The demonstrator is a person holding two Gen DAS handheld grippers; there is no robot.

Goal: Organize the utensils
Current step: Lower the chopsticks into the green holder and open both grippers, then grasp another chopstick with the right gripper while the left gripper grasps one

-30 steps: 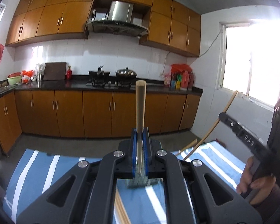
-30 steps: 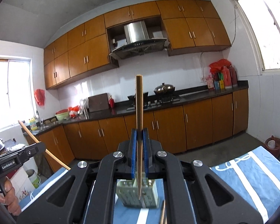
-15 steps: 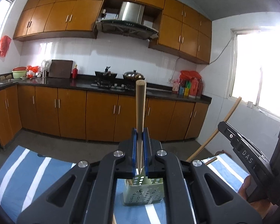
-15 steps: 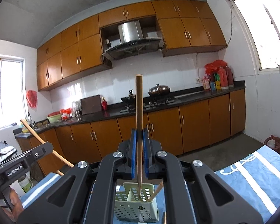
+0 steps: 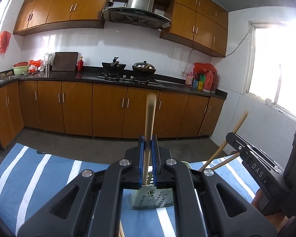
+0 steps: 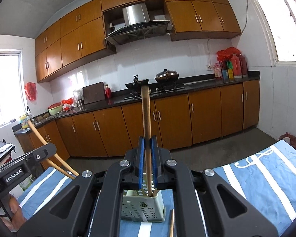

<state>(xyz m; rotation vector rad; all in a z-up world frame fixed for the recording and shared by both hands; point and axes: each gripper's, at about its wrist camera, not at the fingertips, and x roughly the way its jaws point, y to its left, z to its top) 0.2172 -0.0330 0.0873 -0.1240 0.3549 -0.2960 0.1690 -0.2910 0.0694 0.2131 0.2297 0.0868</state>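
Both my grippers have dropped toward the perforated holder [image 6: 143,205] on the striped bench [image 6: 266,179], so insertion looks close. Left gripper [image 5: 147,158] and right gripper [image 6: 147,158] point slightly downward, jaws each clamped on an upright chopstick [image 6: 146,122], tips entering the holder.

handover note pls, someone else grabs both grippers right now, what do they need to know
Left gripper: shut on a chopstick, held upright over the holder.
Right gripper: shut on another chopstick, its lower end already inside the holder's top.
Holder stands on the blue striped cloth.
Done: both sticks picked up and brought to the holder.
Left: lower and release both; one loose chopstick still lies on the cloth beside the holder.
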